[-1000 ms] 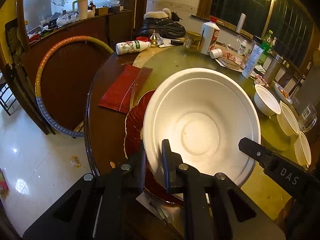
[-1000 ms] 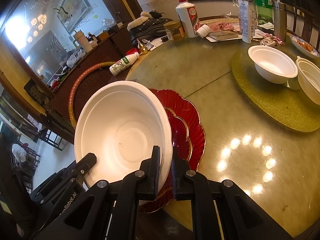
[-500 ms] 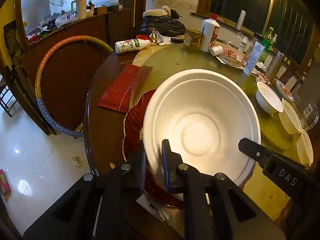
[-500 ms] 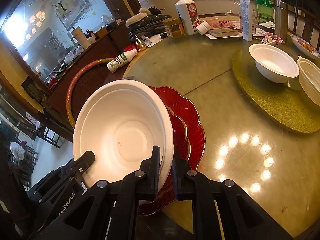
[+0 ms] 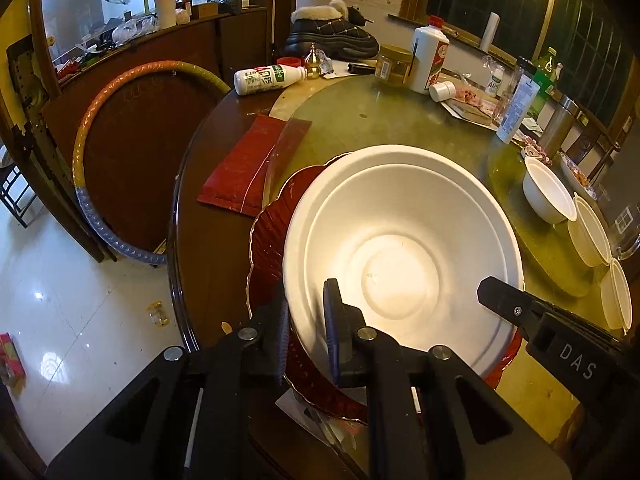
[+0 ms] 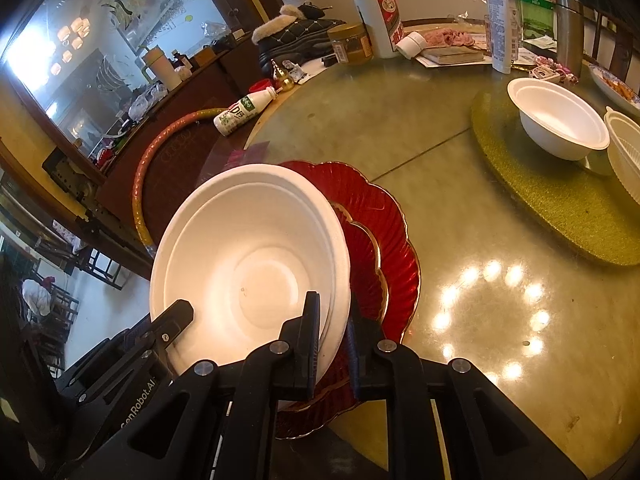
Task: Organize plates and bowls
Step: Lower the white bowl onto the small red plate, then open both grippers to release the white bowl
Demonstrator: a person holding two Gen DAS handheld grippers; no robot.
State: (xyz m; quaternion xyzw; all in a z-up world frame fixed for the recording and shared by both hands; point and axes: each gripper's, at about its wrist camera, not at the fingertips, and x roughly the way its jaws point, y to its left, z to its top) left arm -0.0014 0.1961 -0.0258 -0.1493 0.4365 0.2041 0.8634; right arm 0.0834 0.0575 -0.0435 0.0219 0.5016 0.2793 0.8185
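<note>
From my left wrist camera, the left gripper (image 5: 306, 332) clamps the near rim of the large white bowl (image 5: 400, 264), which sits over the stacked red plates (image 5: 268, 240); three small bowls (image 5: 546, 192) wait at three o'clock. From my right wrist camera, the right gripper (image 6: 332, 344) pinches the same bowl's opposite rim. I judge stacking partly done, with the small bowls left.

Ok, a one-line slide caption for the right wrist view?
Right gripper clamps the large white bowl's rim above stacked red plates; left gripper holds the opposite edge.
</note>
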